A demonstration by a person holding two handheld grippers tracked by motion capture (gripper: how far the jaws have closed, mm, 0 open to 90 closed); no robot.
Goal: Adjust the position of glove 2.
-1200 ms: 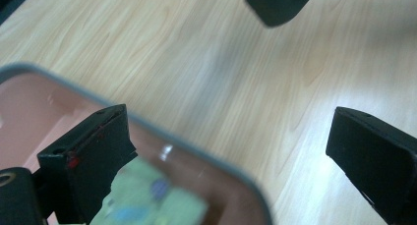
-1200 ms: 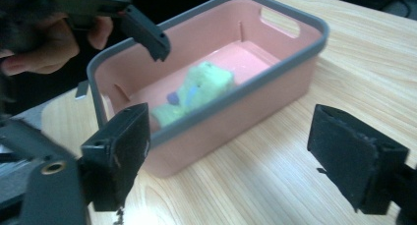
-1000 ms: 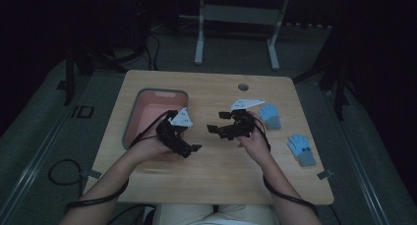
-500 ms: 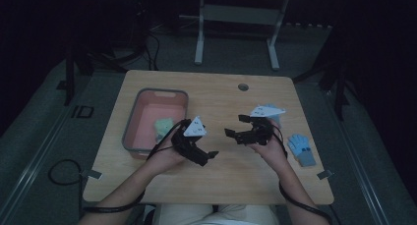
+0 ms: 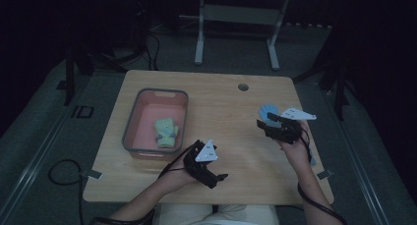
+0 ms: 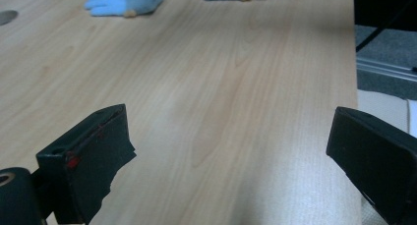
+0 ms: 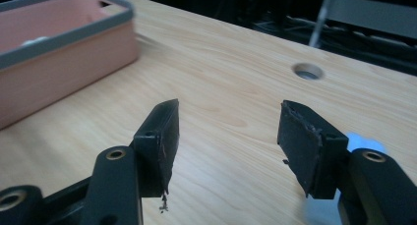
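R claw (image 5: 269, 123) half-open, just been closing, empty, beside light-blue knit glove (image 5: 268, 110). L claw (image 6: 231, 151) wide open, empty. Risk: jaws narrowing early push glove across wooden counter (image 5: 221, 107), missed grip.

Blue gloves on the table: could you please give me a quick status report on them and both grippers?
Left gripper open, empty. Right gripper jaws just closing, nothing between them, beside blue glove. Green glove already in pink bin. Nothing in the way.

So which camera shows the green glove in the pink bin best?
The high view: the green glove lies in plain sight on the floor of the bin. The right gripper view catches the bin's wall, with a pale scrap inside too small to tell. The left gripper view faces the blue gloves instead.
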